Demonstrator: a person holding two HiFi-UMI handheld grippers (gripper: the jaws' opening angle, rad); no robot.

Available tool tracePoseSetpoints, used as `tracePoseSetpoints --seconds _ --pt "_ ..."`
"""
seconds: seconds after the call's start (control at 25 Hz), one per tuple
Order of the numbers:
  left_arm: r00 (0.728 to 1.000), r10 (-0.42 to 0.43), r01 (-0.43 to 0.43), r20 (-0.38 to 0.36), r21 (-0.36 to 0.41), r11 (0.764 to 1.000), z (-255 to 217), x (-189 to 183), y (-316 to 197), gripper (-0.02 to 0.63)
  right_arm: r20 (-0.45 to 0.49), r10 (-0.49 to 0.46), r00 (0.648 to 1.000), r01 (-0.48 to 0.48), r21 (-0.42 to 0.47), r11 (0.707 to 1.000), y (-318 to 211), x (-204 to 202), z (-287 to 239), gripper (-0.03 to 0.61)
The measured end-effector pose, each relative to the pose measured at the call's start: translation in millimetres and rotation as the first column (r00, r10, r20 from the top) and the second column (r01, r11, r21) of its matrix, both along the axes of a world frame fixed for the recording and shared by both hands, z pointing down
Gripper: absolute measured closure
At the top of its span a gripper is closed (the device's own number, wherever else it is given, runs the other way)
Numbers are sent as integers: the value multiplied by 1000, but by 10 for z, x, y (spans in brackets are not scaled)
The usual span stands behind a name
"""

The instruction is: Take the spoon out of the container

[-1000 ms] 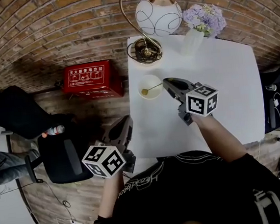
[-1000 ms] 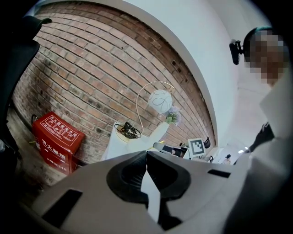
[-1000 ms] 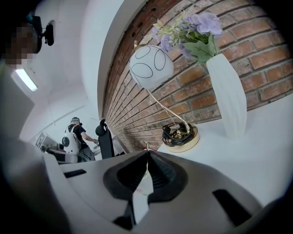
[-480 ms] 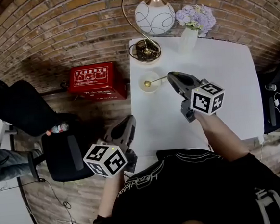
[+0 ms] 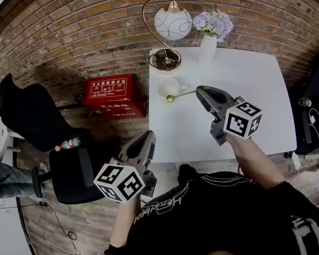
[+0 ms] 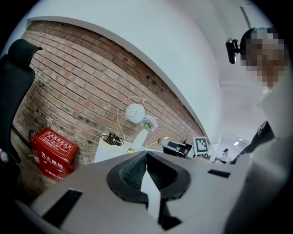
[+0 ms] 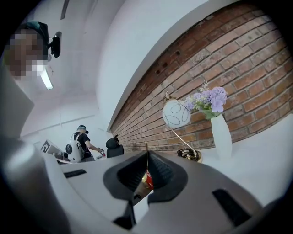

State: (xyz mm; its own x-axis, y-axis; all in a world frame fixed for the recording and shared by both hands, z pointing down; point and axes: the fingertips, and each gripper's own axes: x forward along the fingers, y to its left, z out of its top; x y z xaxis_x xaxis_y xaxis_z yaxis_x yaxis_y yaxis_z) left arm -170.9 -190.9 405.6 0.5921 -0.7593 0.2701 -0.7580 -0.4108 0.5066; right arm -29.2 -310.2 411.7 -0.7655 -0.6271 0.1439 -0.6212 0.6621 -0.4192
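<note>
My right gripper [image 5: 199, 91] is shut on the handle of a thin gold spoon [image 5: 181, 94]. The spoon hangs level over the white table [image 5: 245, 82]. Its small round end is just outside the near rim of the white bowl [image 5: 168, 86], the container. In the right gripper view the gold handle [image 7: 146, 176] is pinched between the dark pads of that gripper [image 7: 147, 157]. My left gripper [image 5: 149, 134] hovers off the table's left edge, shut and holding nothing. From the left gripper [image 6: 146, 153] the spoon [image 6: 147, 145] shows far off.
A lamp [image 5: 173, 23] with a curved gold stem and a white vase of purple flowers [image 5: 207, 48] stand at the table's far edge, behind the bowl. A red box [image 5: 114, 92] and a black chair [image 5: 71, 174] sit on the floor to the left.
The spoon's round end has come out of the bowl, drawn back toward me by the right gripper. The head view has shifted. The left gripper has stayed in place.
</note>
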Motion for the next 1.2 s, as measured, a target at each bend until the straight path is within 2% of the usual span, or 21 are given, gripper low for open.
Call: tracePoseSetpoints --seconds 0.36,0.56,1.2 --pt "1000 2 -2 -9 72 997 -323 113 527 609 34 -78 996 77 45 996 872 7 -323 578" --pt "1000 5 -4 -3 106 994 -444 160 780 609 55 -94 994 89 82 993 1232 47 -468 578" --pt "999 34 -34 2 130 991 -471 293 1159 609 56 -91 994 86 86 993 1727 134 -413 578"
